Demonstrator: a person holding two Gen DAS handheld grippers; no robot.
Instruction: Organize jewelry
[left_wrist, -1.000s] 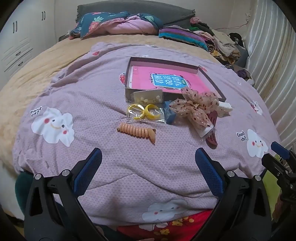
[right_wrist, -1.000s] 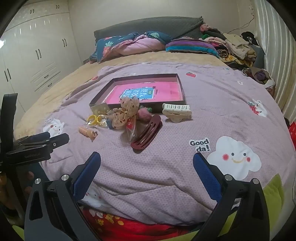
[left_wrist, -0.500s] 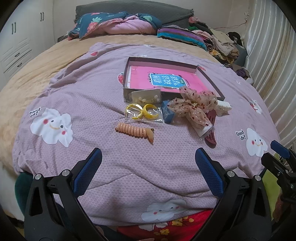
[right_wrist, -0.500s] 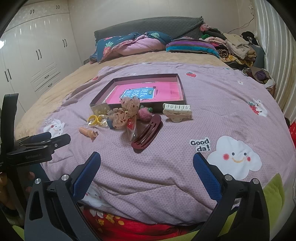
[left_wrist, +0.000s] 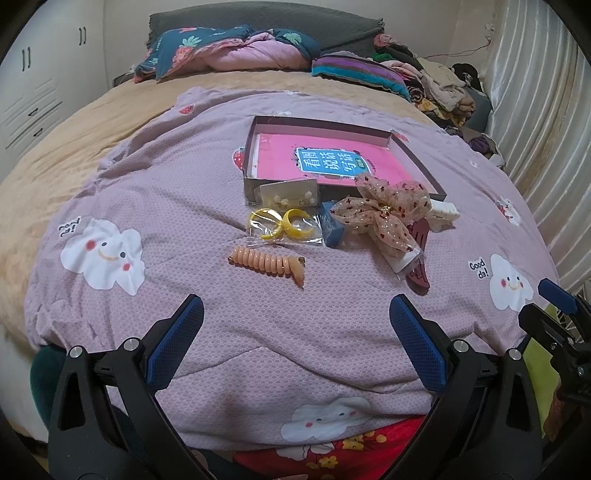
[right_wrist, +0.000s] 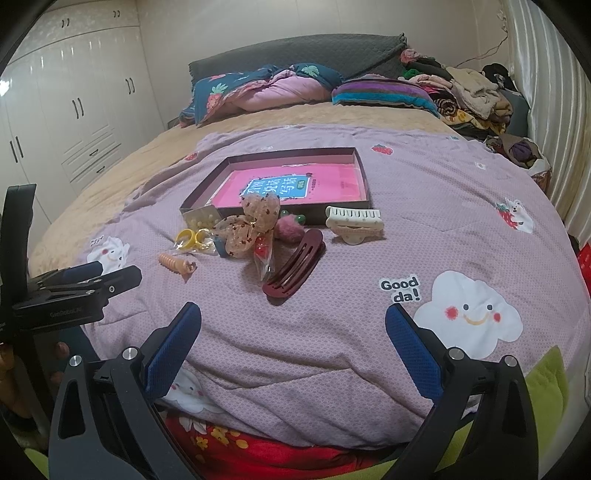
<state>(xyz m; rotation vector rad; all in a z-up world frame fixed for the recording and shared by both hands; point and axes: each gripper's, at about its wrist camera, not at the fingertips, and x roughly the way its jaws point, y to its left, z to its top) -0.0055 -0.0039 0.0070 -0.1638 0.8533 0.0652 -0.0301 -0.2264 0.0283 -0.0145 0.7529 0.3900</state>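
Both hand-held grippers, left hand-held gripper (left_wrist: 295, 332) and right hand-held gripper (right_wrist: 293, 332), hang released and empty above the bed's near edge. Ahead of them the jewelry is piled outside the tray (left_wrist: 421, 164); nothing looks sorted yet. Closest ahead of the left lies the spiral hair tie (left_wrist: 269, 263), likely first: reach forward, straddle, squeeze.
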